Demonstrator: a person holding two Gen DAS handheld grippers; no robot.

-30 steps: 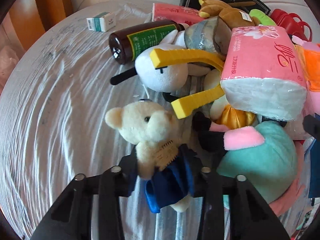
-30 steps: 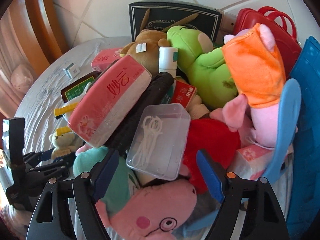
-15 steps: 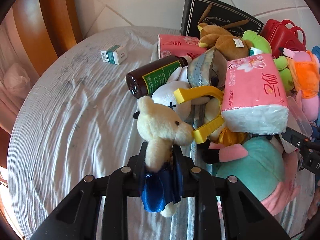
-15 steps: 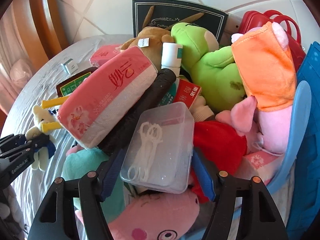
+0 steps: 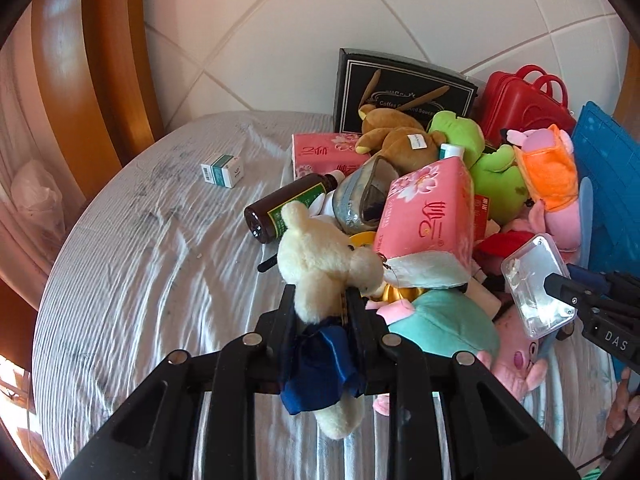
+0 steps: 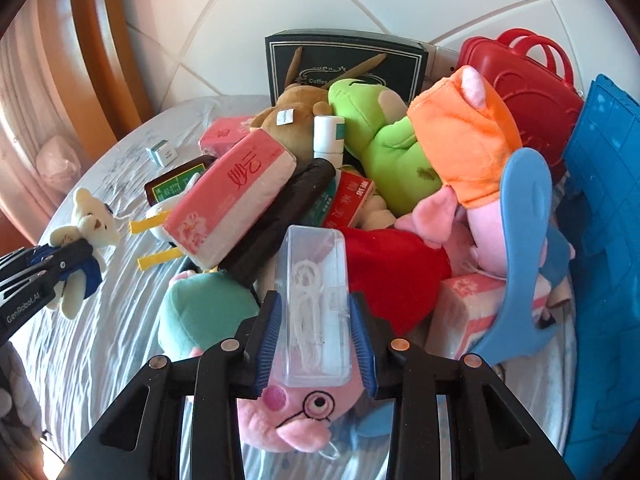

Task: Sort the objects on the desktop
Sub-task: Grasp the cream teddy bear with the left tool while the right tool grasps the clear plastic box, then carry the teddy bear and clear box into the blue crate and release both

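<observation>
A small cream teddy bear [image 5: 320, 256] in a blue satin outfit hangs above the striped tablecloth [image 5: 140, 260], with my left gripper [image 5: 320, 298] shut on its body. The right wrist view shows the same bear [image 6: 90, 220] at far left, lifted off the cloth. My right gripper [image 6: 316, 300] is closing its blue pads [image 6: 269, 320] on a clear plastic box [image 6: 314, 264] of floss picks, which is between them and gripped at both sides, tilted on edge above the toy pile. In the left wrist view the box [image 5: 532, 280] sits at the right.
A heap covers the right half: pink tissue packs [image 6: 232, 196], a brown bottle [image 5: 288, 208], green plush [image 6: 384, 140], orange-and-pink plush [image 6: 460, 140], pink pig plush [image 6: 296, 412], teal plush [image 5: 440, 320]. Behind stand a black box [image 6: 344, 60], red case [image 6: 524, 84] and blue crate [image 6: 604, 240]. A small carton [image 5: 222, 170] lies on the cloth.
The left gripper rose with the bear, lifting it off the cloth. The right gripper's jaws closed from wide apart onto the clear box, which turned up on edge.
</observation>
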